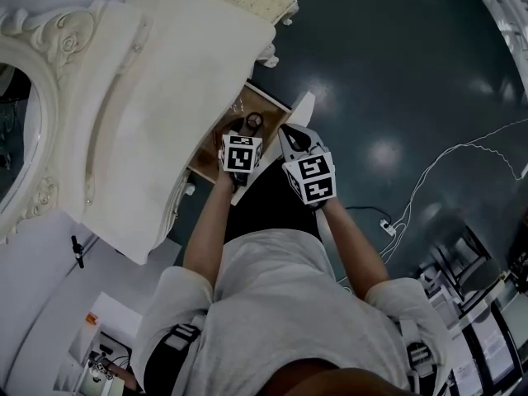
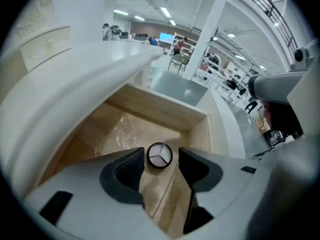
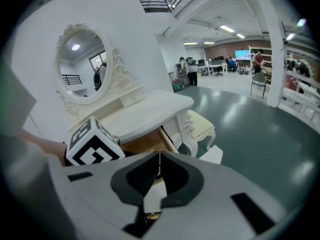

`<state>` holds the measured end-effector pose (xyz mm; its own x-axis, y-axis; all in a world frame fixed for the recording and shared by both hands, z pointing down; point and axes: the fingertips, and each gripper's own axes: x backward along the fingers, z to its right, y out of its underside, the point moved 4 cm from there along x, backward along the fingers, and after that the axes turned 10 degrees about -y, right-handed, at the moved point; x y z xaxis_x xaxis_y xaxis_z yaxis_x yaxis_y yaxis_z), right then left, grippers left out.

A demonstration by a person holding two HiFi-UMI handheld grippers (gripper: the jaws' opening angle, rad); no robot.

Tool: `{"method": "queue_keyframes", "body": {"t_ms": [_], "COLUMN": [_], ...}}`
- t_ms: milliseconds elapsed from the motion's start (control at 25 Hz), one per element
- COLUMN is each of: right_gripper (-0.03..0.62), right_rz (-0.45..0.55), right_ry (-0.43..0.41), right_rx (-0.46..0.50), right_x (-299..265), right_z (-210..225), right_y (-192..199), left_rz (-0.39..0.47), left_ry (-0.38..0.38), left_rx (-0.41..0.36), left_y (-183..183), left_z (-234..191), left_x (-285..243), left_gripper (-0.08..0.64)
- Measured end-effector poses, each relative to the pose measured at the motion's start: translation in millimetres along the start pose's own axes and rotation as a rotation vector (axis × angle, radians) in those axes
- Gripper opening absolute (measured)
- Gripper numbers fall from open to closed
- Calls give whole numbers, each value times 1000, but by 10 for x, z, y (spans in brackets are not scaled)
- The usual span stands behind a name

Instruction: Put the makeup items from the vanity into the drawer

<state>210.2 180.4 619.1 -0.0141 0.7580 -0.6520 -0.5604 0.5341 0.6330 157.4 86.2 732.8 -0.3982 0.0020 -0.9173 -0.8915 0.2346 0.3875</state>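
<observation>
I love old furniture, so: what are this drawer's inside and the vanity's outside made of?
The drawer looks like bare light wood or plywood inside: pale tan, matte, with faint grain lines. The vanity shows a smooth cream-white painted finish with carved scrollwork by its mirror; what lies under the paint cannot be told.

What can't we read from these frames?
- Head view: drawer interior, mostly hidden by left tool and right tool.
- Left gripper view: whether the compact rests on the drawer floor; near floor hidden by tool body.
- Right gripper view: drawer contents, hidden by the left tool's marker cube.
</observation>
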Motion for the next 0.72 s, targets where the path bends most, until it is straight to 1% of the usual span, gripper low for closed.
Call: {"method": "queue_keyframes", "body": {"t_ms": [80,160,240,320,400,520,560,600,720], "right_gripper": [18,18,18,18,18,18,18,17,15], "right_rz": [8,21,29,36,52,79,89,101,148], "right_ry": [-15,-39,-56,-77,-98,-115,-122,-131,-149], "right_rx": [9,37,64,94,135,199,211,219,252], "right_x": [-71,-156,-200,-238,-294,-332,-312,-277,-137], "right_z": [-63,-189,-365,-587,-844,-1236,-1365,-1496,-1868], "right_y": [-91,-162,-189,-232,-305,-363,-360,-357,-357], "left_rz": [28,86,164,249,318,403,428,451,508], "left_ry": [-5,-33,-75,-128,-184,-259,-288,-316,-382], "left_rx": [7,20,38,72,139,300,339,362,396], "left_y": [-46,-67,-59,-50,-22,118,192,270,476], "left_z": [-20,-80,-145,-250,-401,-588,-624,-651,-706], "left_x": [166,370,635,951,1282,1766,1913,2054,2452], "left_gripper": [219,205,157,99,46,23,20,20,14]}}
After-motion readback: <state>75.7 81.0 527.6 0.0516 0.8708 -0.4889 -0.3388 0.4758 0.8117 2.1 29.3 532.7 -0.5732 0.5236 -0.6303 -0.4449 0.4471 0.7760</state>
